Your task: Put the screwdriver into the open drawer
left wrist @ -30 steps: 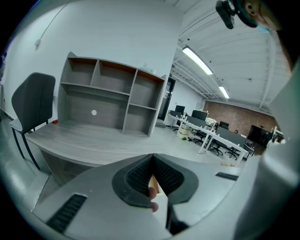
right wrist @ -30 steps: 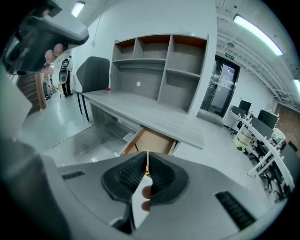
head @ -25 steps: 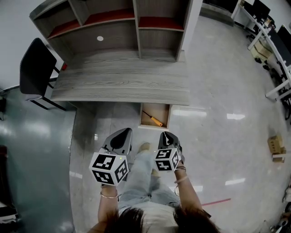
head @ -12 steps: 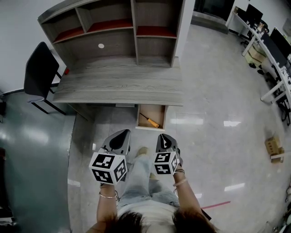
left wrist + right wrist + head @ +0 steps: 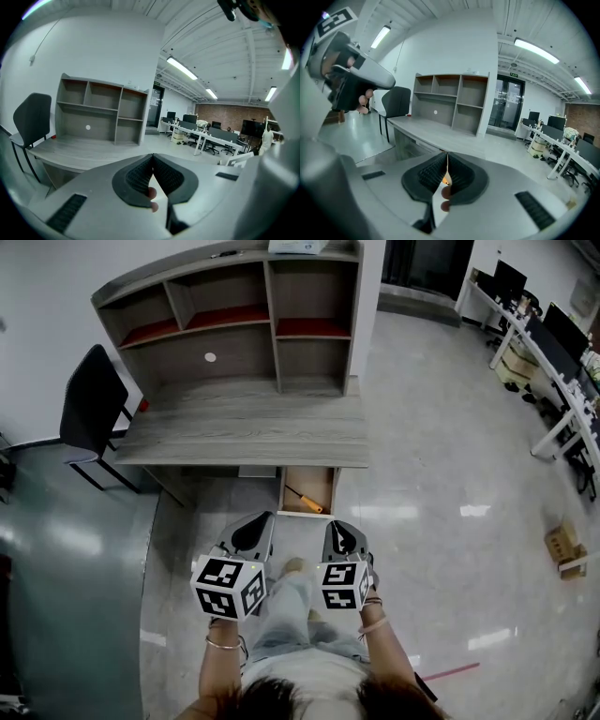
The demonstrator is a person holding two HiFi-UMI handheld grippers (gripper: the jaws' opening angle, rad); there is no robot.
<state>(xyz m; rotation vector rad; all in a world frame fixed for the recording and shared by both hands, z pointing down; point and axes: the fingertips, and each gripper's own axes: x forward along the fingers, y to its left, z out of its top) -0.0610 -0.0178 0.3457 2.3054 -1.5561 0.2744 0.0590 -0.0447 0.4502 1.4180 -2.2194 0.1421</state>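
You face a grey wood-grain desk [image 5: 244, 437], red-lined shelves [image 5: 314, 327] and a black chair [image 5: 89, 409]. The screwdriver [image 5: 305, 500] is orange-handled and the drawer [image 5: 324, 486] pale wood. Your left gripper [image 5: 255, 520] and right gripper [image 5: 337, 526] are grey, with black-and-white patterned cubes.

I'm in an open office: a grey desk [image 5: 244, 432] with shelves [image 5: 234, 296], a black chair [image 5: 89, 409], rows of workstations with monitors [image 5: 548, 334], strip lights [image 5: 183, 69] overhead.

A matt grey wood grain is being shown by the desk [image 5: 244, 432], and paler bare wood by the open drawer [image 5: 317, 482] — while lights are being mirrored in the glossy, smooth floor [image 5: 450, 521]. Matt grey plastic is being shown by the left gripper [image 5: 153, 157], with ribbed black pads [image 5: 136, 180].
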